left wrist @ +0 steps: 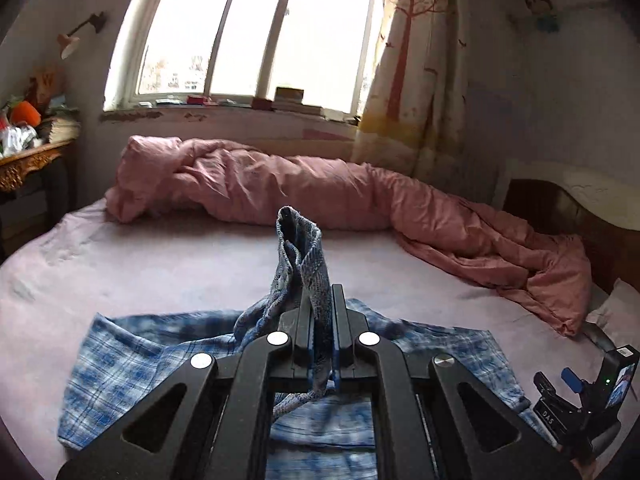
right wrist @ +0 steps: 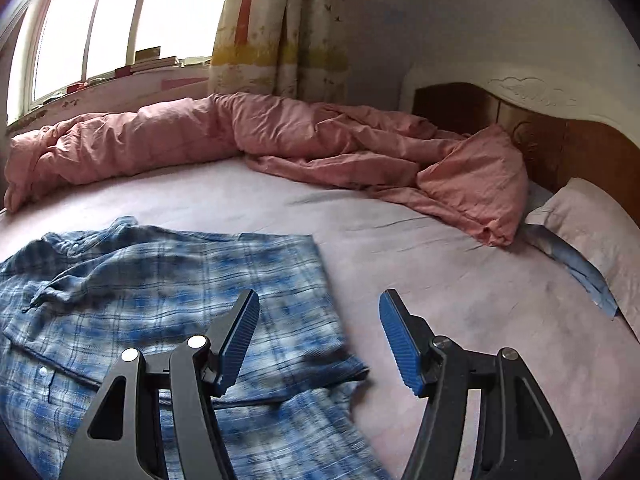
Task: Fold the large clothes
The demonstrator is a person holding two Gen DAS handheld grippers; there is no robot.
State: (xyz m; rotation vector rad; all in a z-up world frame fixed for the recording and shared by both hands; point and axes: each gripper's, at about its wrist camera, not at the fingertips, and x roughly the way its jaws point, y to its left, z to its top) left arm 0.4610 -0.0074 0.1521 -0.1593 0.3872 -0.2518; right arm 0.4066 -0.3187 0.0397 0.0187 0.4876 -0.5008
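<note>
Shirt [right wrist: 168,280], blue plaid, was spread out on the bed [right wrist: 460,300], mostly under and left of the right gripper [right wrist: 319,334]. That one's fingers [right wrist: 240,336] were wide open, nothing between them, left finger over the cloth and right one over bare sheet. The left gripper [left wrist: 321,320] had its fingers clamped tight on a bunched bit of the shirt, and that fold stuck up past the tips. Pink duvet [left wrist: 320,192] was piled well beyond both.
</note>
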